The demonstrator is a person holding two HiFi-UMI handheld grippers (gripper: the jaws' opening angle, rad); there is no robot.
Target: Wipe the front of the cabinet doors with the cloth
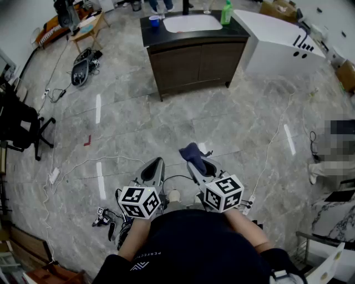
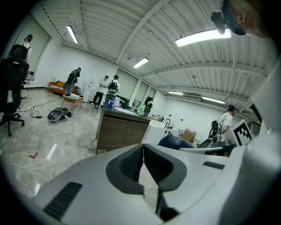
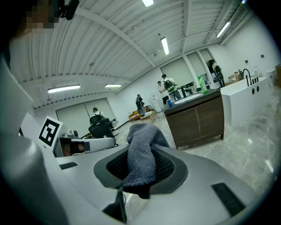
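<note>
**Cloth clamped in right gripper, cabinet across the floor**

Floor (image 1: 222, 127): glossy grey marble-look tiles, veined, with light strips reflecting off them. White cables trail over it.

White unit (image 1: 277, 44): smooth, boxy, with a black tap on top. It sits just beside the cabinet's right end.

Cabinet (image 1: 194, 61): dark brown wood-grain box on short legs with two flat cabinet doors (image 1: 197, 65). The top is black and holds an inset white rectangular basin. It's at the far end of the head view, well apart from both grippers, doors facing this way.

Office chair (image 1: 16, 125): black, star base on castors, at the left edge.

Left gripper (image 1: 158, 162): matte grey shell with ribbed black pads. Its own view shows the jaws brought together at the tips with nothing between them.

Right gripper (image 1: 195, 161): same build. Jaws are closed onto the cloth (image 3: 141, 158), a dark blue-grey knit, nubby and bunched. It bulges above the tips and a fold hangs down between the pads. Both grippers are held low, close to the person's body, side by side.

Green bottle (image 1: 226, 12): plastic, upright on the counter, right of the basin.

Blue cup (image 1: 155, 21): small, on the counter's left corner.
</note>
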